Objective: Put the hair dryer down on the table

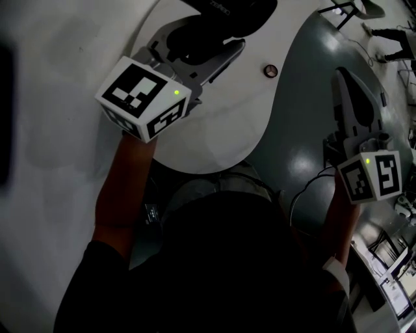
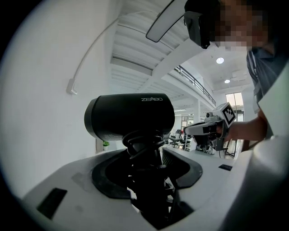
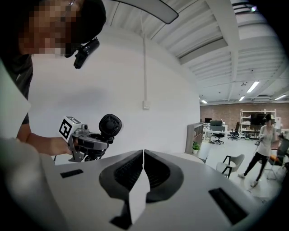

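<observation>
- left gripper [image 2: 146,167] has the hair dryer [image 2: 131,115] by its handle, jaws pinching it from both sides with the cord coiled up around the handle between them
- the dryer's black barrel sits sideways just above the jaws, lettering facing the camera
- it's not down: in the head view the dryer [image 1: 221,16] is held up in the left gripper [image 1: 201,40] over the far part of the white table [image 1: 214,143]
- there's a small round thing [image 1: 270,69] on the table just to the right of that, can't tell what it is
- right gripper [image 3: 143,155] has nothing in it, jaws pressed together
- in the head view the right gripper [image 1: 348,84] hangs off to the side over the grey floor, well apart from the dryer
</observation>
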Available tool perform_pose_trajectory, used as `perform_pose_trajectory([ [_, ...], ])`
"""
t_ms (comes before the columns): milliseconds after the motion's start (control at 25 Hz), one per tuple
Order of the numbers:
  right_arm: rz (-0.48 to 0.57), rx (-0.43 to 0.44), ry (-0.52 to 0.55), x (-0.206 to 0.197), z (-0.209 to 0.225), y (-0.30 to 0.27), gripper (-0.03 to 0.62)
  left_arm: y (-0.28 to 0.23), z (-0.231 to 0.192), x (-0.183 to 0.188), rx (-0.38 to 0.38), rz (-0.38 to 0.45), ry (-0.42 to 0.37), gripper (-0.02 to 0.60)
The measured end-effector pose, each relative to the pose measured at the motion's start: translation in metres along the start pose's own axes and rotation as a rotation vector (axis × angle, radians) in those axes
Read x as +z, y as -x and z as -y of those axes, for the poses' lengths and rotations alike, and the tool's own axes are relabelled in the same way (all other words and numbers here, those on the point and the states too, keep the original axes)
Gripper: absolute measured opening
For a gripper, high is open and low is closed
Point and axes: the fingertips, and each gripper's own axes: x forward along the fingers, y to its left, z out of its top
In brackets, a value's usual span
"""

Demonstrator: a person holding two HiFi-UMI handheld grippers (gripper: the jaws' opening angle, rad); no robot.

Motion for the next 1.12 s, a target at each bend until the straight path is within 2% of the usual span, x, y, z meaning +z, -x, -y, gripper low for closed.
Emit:
perform_pose_trajectory([
  [160, -0.018, 0.017, 0.009, -0.017, -0.025, -0.021, 0.009, 0.012, -0.02, -0.036, 0.008, -0.002, 0.025, 0.212],
  [440, -0.035, 0.002, -0.004, -0.035, -0.044, -0.046, 0.009, 0.021, -0.055, -0.073, 0.028, -0.025, 0.049, 0.212],
  [640, -0.056, -0.012, -0.02, -0.044, -0.039, -0.054, 0.009, 0.012, -0.073, -0.088, 0.04, -0.056, 0.059, 0.212],
  [1120, -0.122, -0.035, -0.062, -0.083, -0.033, -0.054, 0.009, -0.018, -0.099, -0.155, 0.07, -0.169, 0.089, 0.212],
])
